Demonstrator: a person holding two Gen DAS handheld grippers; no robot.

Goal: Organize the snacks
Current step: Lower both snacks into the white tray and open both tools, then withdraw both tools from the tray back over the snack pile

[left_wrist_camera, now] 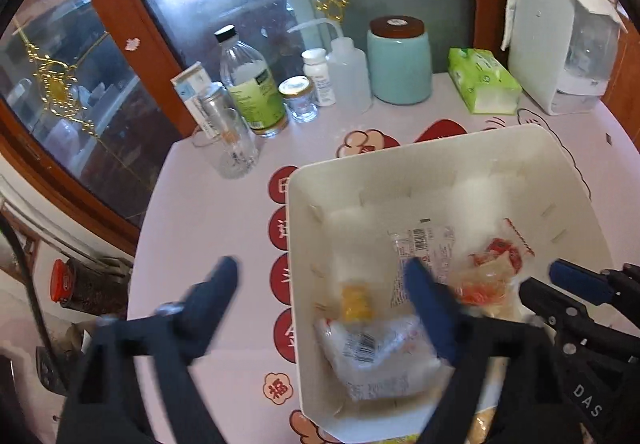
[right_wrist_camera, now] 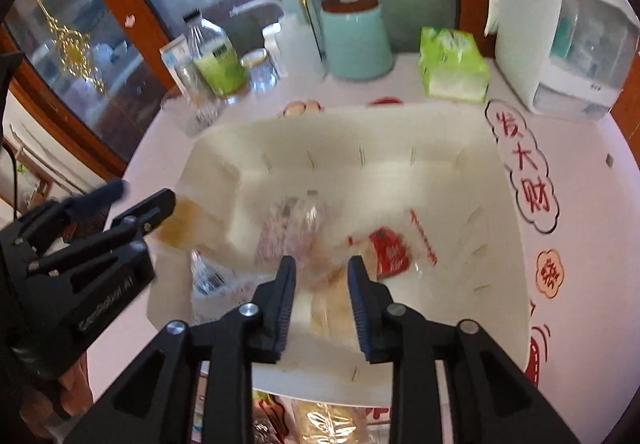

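White basket (left_wrist_camera: 568, 180) at centre of desk (left_wrist_camera: 208, 212), holding clear snack packets (left_wrist_camera: 376, 352) and a red-printed packet (right_wrist_camera: 390, 252). Left tool (left_wrist_camera: 324, 296) wide apart, empty, straddling the basket's left wall; right tool (right_wrist_camera: 322, 300) narrowly parted, empty, above the packets. Risk: a finger catching the rim and dragging the basket toward the drinking glass (left_wrist_camera: 236, 156) and bottle (left_wrist_camera: 250, 84), upper left. Open room at right.

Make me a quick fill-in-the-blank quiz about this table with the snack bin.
1. The snack packets lie inside a white ____.
2. The teal jar has a ____ lid.
3. The tissue pack beside the jar is ____.
4. The left tool has its jaws wide ____.

Missing words: bin; brown; green; open
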